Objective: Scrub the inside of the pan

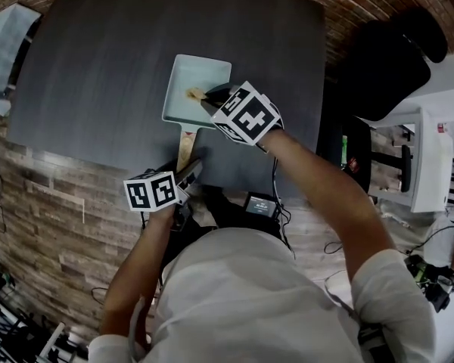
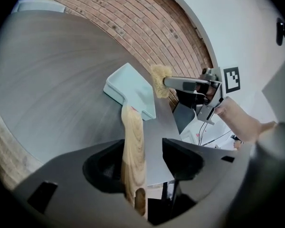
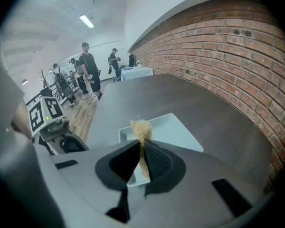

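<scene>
A: Where is the pan?

B: The pale blue pan [image 1: 193,89] sits on the dark bench [image 1: 98,66]. Its wooden handle [image 2: 133,141] lies between the left gripper's [image 2: 142,160] spread jaws, not pinched.

A: And the right gripper [image 3: 141,148]?

B: It is clamped on a tan scrubber [image 3: 141,127], over the pan's inside.

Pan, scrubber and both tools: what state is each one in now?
Pan: flat on the table, right way up.
Left tool: open around the handle.
Right tool: shut on the scrubber.
Scrubber: pinched, its tip over the pan.
</scene>
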`<state>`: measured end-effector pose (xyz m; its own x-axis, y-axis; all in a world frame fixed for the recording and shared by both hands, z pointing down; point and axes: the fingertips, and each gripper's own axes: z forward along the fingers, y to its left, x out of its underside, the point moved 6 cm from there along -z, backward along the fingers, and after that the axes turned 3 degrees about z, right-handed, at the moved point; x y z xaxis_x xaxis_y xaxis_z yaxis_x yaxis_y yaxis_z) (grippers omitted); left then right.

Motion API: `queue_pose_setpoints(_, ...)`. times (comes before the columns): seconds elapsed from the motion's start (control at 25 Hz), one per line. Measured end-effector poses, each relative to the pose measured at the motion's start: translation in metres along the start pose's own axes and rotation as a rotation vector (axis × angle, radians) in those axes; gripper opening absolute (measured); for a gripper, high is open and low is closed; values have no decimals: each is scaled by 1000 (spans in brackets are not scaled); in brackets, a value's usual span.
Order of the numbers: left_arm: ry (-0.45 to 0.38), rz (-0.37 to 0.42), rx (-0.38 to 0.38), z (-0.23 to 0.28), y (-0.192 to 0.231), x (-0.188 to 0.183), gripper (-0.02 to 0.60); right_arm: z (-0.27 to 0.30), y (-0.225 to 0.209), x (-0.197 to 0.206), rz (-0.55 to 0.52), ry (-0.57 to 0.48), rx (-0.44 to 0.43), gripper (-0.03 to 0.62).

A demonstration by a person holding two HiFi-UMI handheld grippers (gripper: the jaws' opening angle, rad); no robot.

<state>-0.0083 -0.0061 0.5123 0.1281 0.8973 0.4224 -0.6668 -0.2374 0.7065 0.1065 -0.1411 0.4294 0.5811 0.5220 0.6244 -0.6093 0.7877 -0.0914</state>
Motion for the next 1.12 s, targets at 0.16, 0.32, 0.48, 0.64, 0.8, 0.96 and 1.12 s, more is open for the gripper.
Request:
queue_pose_setpoints(0.16, -29, 35, -13, -9, -1, -1, 243, -8, -11, 12, 54, -32, -8, 37)
queue_pose_setpoints(0.32, -30, 76, -30, -22, 2, 0, 245, -13, -18, 21, 99, -50, -10, 37)
queue_pose_setpoints(0.48, -38, 90, -38, -40, 6, 9, 247, -23, -21, 32, 125, -64, 5, 37)
queue_pose_setpoints(0.64, -68, 83, -43, -61, 13, 17, 249, -33, -18, 39, 160, -84, 33, 37)
queue_pose_setpoints(0.8, -128, 78, -45, -88, 20, 23, 249, -41, -7, 49, 191, -93, 77, 37)
queue_pose_setpoints(0.96, -210, 96, -2, -122, 14, 28, 247, -51, 15, 57, 214, -94, 122, 37)
queue_pose_setpoints(1.12, -322, 109, 81, -158, -1, 31, 191, -63, 43, 63, 232, -109, 148, 37)
